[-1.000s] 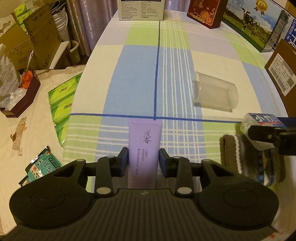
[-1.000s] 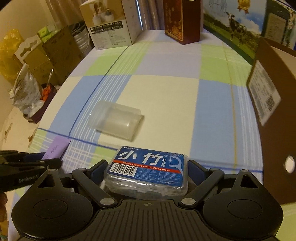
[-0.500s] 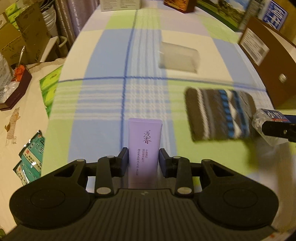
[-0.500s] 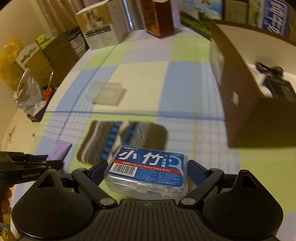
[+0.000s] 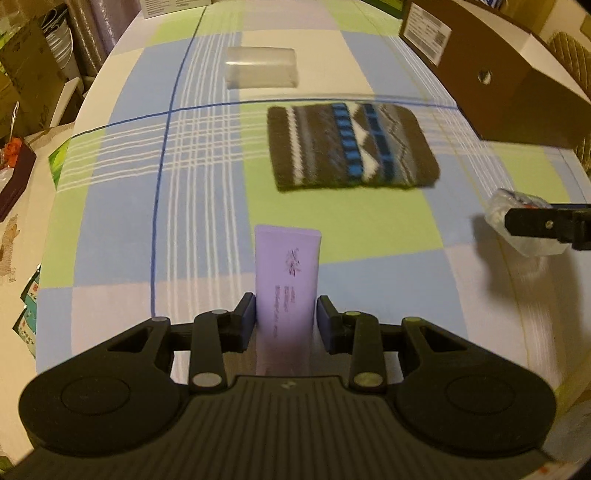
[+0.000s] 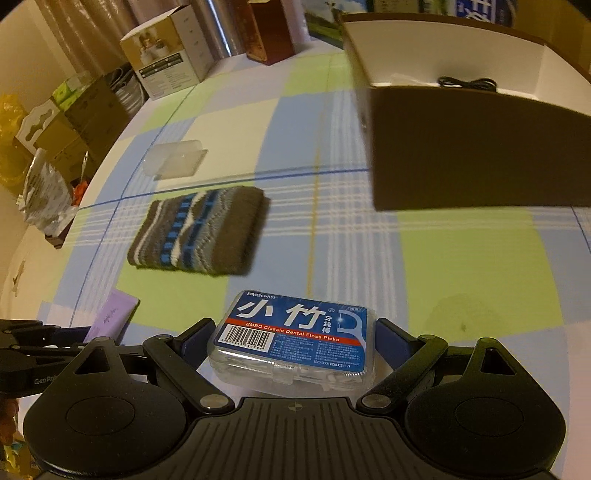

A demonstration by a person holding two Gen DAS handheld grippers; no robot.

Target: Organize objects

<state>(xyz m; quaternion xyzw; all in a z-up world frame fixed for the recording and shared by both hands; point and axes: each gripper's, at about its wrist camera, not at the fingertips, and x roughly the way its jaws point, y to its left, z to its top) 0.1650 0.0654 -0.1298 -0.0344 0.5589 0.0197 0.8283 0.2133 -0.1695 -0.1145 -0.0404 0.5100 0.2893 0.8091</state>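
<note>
"BMBO Classic Dental Floss Picks" labels the box [image 6: 293, 338] between the right gripper's [image 6: 291, 341] jaws.

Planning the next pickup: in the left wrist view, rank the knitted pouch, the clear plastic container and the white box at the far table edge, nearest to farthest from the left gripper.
From the left gripper:
1. Knitted pouch, ahead, slightly right.
2. Clear plastic container, beyond the pouch, near centre.
3. White box, far edge, left of centre.

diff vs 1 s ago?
Both tools pulled back and up: striped cloth and open brown box now fully in view. Grips unchanged: left tool on purple tube, right tool on floss box. Clear container unmoved.
</note>
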